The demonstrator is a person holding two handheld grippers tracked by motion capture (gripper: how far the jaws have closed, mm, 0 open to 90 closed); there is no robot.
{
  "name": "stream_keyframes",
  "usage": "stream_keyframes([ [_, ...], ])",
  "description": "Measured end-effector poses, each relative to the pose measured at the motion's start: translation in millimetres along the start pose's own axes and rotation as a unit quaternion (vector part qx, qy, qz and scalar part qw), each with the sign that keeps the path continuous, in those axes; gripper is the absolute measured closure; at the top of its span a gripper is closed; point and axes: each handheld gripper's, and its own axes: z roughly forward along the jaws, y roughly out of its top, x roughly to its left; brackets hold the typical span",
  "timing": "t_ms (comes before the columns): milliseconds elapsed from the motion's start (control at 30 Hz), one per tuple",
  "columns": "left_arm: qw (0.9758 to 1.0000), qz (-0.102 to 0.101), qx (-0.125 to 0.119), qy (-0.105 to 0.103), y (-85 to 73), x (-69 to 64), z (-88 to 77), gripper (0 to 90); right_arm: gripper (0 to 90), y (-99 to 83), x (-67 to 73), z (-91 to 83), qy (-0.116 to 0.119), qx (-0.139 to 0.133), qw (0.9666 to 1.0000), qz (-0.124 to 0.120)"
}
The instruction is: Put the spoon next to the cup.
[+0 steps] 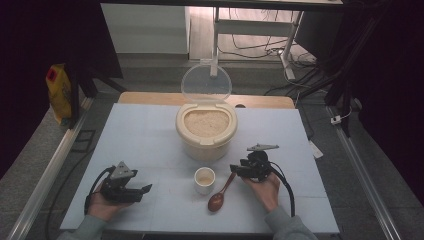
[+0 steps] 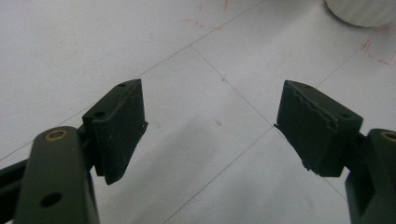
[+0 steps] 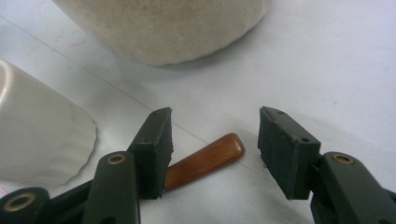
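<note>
A cream tub (image 1: 206, 131) of rice (image 1: 206, 122) stands in the middle of the pale table (image 1: 150, 130), its clear round lid (image 1: 206, 83) tipped up behind it. Just in front of the tub sits a small white cup (image 1: 204, 180) (something pale lies in its bottom; what it is cannot be told). Right of the cup, touching the table, lies a brown wooden spoon (image 1: 220, 195), bowl toward the person and handle slanting away toward the tub's right side.

The right gripper (image 1: 236, 170) is held in the right hand (image 1: 264, 187) in front of the tub and to its right, at the spoon's handle. In the right gripper view its jaws stand apart with nothing between them; the handle tip (image 3: 205, 159) shows between them on the table beyond, and the left jaw hides the rest of the handle. The cup's wall (image 3: 42, 135) is at the left there and the tub's base (image 3: 163, 28) is above.

The left gripper (image 1: 142, 191) rests in the left hand (image 1: 102, 204), well left of the cup and nearer the person than the tub. Its jaws are spread wide over bare table, gripping nothing; the cup's base (image 2: 364, 10) peeks in at the top right corner of the left gripper view.

A yellow bag (image 1: 59, 92) stands on the floor far left of the tub.
</note>
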Motion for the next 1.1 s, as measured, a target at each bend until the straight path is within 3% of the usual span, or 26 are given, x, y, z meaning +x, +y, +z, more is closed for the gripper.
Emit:
stream_keyframes([
  [200,1.0000,0.000,-0.001,-0.001,-0.1,0.0,-0.4,23.4,42.9,-5.6,-2.7,-23.3,0.007,-0.030,0.9992,-0.026],
  [533,1.0000,0.000,-0.004,-0.004,1.0,-1.9,-0.6,23.2,42.2,-31.9,-28.4,-68.1,0.018,-0.074,0.9959,-0.050],
  [900,0.9999,-0.001,-0.011,-0.006,1.5,-1.7,-2.6,23.1,42.2,-50.4,-38.4,-86.8,-0.002,-0.071,0.9940,-0.082],
  [1100,0.9999,0.000,-0.013,-0.006,1.6,-1.7,-2.9,23.1,42.2,-53.0,-36.7,-88.6,0.009,-0.071,0.9925,-0.099],
])
